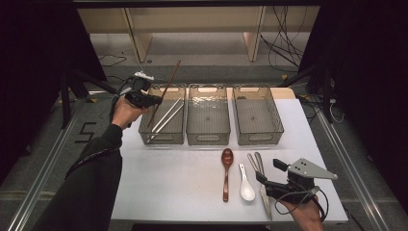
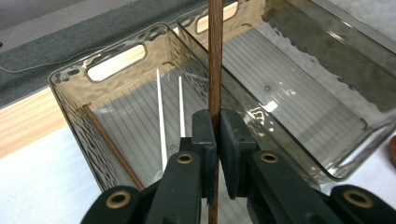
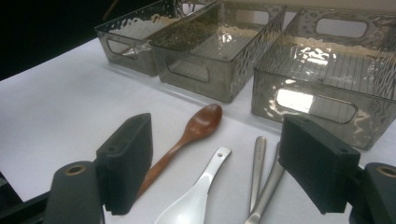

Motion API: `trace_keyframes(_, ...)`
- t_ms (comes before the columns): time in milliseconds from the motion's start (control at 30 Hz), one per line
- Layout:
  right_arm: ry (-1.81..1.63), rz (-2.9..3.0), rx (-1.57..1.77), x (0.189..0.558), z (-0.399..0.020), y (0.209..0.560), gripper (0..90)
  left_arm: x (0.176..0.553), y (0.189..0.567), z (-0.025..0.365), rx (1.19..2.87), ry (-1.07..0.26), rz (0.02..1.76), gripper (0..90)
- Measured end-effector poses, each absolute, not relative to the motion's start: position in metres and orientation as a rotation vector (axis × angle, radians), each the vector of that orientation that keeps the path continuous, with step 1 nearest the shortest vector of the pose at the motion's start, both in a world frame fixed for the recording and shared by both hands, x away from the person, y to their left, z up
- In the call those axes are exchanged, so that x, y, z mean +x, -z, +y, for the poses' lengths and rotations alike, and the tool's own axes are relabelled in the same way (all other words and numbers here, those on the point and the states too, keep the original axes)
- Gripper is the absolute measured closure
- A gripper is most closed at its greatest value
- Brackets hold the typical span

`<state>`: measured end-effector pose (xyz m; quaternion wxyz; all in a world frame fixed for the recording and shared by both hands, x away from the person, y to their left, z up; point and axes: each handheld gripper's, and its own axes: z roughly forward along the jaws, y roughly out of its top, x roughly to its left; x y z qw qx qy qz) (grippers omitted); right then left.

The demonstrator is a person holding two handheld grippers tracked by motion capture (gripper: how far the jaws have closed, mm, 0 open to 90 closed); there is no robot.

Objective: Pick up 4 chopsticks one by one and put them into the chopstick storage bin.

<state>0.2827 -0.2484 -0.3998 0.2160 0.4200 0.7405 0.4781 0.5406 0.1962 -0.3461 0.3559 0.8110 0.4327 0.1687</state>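
The left gripper (image 2: 215, 140) clamps a brown wooden chopstick (image 2: 215, 60) above the left bin (image 2: 70, 100), which holds two white chopsticks (image 2: 161, 116). The right gripper (image 3: 217, 170) rests open-jawed near the wooden spoon (image 3: 196, 126).

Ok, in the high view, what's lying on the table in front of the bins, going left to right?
Wooden spoon → white ceramic spoon → metal utensils → right hand-held gripper, jaws open.

Wooden chopstick (image 2: 215, 56) grained, matt; bin (image 2: 116, 79) rippled glossy clear plastic; wooden spoon (image 3: 187, 136) glossy
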Motion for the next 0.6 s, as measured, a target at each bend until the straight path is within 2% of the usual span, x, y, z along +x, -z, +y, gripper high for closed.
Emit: trace_keyframes(600, -1.327, 2.055, 1.164, 0.283, -0.248, 0.400, 27.0, 0.549, 0.370, 0.198, 2.097, -0.428, 1.176, 83.9)
